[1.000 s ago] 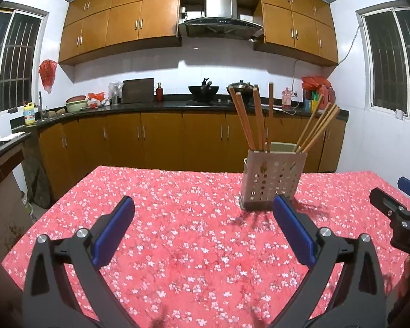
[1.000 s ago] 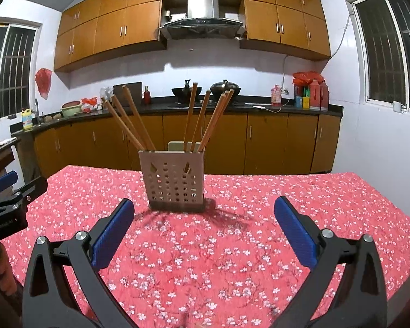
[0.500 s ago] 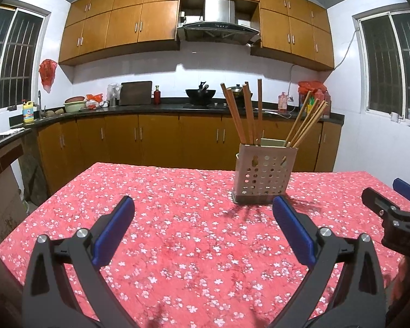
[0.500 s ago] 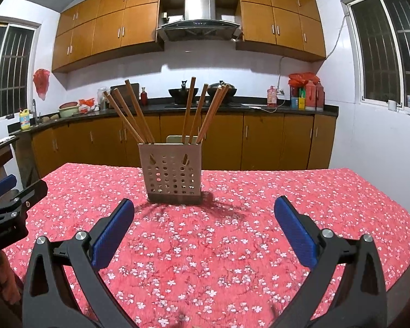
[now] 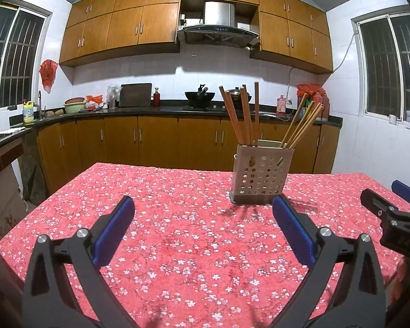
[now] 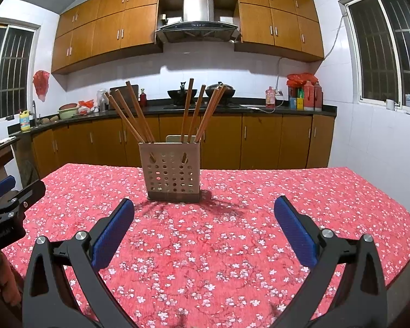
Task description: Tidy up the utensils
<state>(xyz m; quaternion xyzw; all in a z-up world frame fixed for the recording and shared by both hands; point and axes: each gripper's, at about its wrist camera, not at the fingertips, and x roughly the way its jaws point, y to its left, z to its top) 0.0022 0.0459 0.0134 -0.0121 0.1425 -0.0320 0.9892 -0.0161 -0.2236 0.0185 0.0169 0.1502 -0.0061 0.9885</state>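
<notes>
The left gripper has its jaws spread wide with nothing between them; its black plastic arms end in ribbed blue pads, and it hangs above the near half of the table, apart from the cloth. The right gripper is the same make and equally wide open, also empty, over the near half of the table. Each gripper shows at the edge of the other's view, a black frame with a blue tip.

Below both lies a red tablecloth printed with small white blossoms, its weave slightly crinkled, covering the whole table.

Beyond the jaws, near the middle of the table and toward its far edge, stands the utensil holder: a pale, box-shaped caddy with flat walls pierced by rows of round holes, sitting upright on a darker base tray. It throws a spidery shadow on the cloth toward the grippers. In it stand the chopsticks, long slender wooden sticks, brown and smooth. Their long axes run roughly vertical, lower ends down in the holder, upper ends fanning outward: in the right wrist view one bunch leans to the left, another leans to the right.

Behind the table run wooden cabinets with a dark worktop, a white tiled wall and a steel range hood.
</notes>
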